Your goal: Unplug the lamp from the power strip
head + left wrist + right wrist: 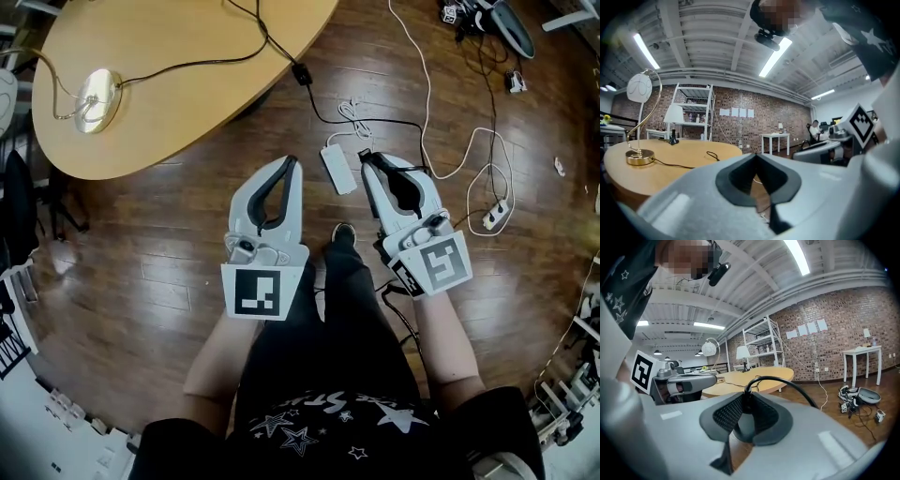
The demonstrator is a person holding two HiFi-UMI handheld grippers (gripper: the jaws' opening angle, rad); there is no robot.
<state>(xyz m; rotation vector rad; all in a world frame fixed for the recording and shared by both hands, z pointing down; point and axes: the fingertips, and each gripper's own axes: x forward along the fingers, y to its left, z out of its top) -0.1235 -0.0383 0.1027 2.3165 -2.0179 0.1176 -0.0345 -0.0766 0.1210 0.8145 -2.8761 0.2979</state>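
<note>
The gold lamp [94,98] stands on the oval wooden table [206,47], and its black cord [323,114] runs off the edge to the floor. A white power strip [338,170] lies on the wood floor between my two grippers. My right gripper [367,156] is shut on the lamp's black plug, held just right of the strip and apart from it. In the right gripper view the cord [779,379] arcs out from between the pads of my right gripper [743,401]. My left gripper [292,161] is shut and empty, left of the strip. Its tips [756,157] meet, with the lamp base [640,157] beyond.
A white cable loops over the floor to a second small strip [495,214] at the right. Loose gear [506,19] lies at the top right. The person's shoe [343,232] is just behind the strip. A white shelf [693,112] stands by the brick wall.
</note>
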